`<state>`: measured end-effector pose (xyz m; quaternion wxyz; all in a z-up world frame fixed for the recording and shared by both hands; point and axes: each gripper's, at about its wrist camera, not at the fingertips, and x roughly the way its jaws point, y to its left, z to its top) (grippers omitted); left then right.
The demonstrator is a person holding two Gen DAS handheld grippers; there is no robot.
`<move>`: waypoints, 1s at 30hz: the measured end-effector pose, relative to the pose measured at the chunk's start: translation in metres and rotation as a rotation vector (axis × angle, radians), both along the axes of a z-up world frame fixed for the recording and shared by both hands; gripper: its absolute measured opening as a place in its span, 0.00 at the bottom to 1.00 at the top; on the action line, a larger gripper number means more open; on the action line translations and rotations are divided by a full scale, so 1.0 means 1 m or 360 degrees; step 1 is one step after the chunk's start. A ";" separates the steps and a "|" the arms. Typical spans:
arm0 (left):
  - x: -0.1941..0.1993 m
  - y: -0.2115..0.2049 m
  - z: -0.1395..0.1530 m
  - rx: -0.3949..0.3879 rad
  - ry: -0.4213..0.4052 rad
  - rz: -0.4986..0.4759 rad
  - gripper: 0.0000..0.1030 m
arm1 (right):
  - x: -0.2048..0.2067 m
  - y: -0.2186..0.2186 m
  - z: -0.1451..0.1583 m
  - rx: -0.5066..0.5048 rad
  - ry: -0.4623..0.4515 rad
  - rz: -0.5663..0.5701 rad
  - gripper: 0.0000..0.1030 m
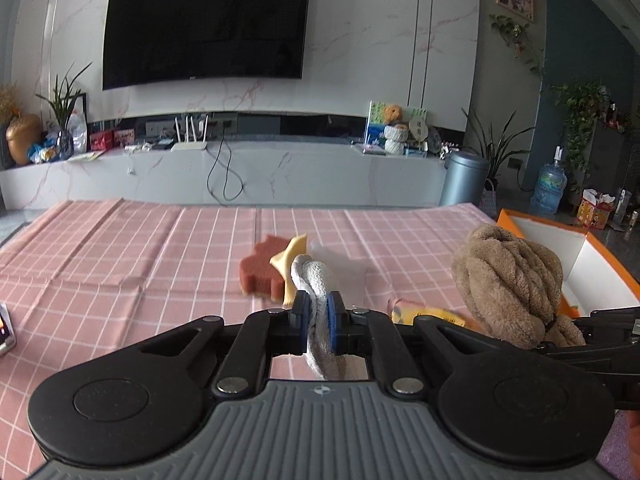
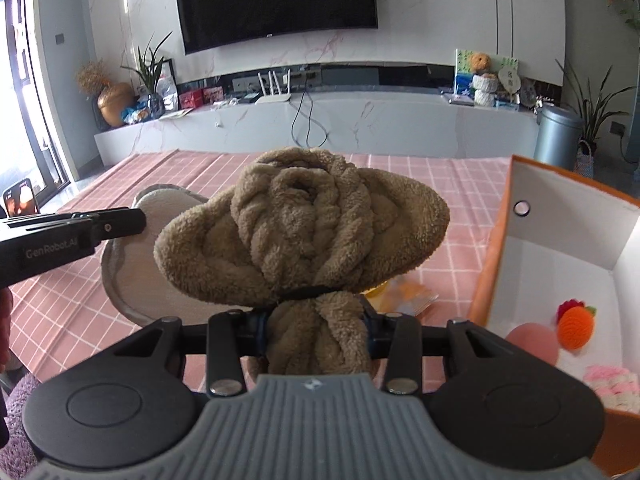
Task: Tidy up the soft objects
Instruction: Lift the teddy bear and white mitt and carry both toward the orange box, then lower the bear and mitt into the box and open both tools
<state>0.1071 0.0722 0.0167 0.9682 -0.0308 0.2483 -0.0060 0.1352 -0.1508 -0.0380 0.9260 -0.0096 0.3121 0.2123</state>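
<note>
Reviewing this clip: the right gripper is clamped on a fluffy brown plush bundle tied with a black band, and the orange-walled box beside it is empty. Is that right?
Not quite. The right gripper is clamped on the fluffy brown plush bundle, but the orange-walled box is not empty: the right wrist view shows an orange crocheted piece, a pink ball and a pink-and-white knitted item inside.

Sponges (image 1: 262, 270) mid-tablecloth (image 1: 120, 248); open box (image 2: 560, 240) at its right edge, plush toys (image 2: 576, 326) inside.
</note>
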 end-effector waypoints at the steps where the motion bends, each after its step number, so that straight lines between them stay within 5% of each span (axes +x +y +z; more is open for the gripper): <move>1: 0.000 -0.002 0.004 0.0008 -0.0020 -0.0008 0.10 | 0.000 -0.003 0.004 0.0003 -0.0017 -0.0007 0.40; 16: 0.020 -0.059 0.069 0.0072 -0.0298 -0.0290 0.10 | 0.005 -0.073 0.061 -0.0012 -0.0142 -0.0142 0.40; 30: 0.074 -0.142 0.075 0.0030 -0.0313 -0.0730 0.10 | 0.047 -0.163 0.067 -0.0213 -0.0023 -0.0392 0.40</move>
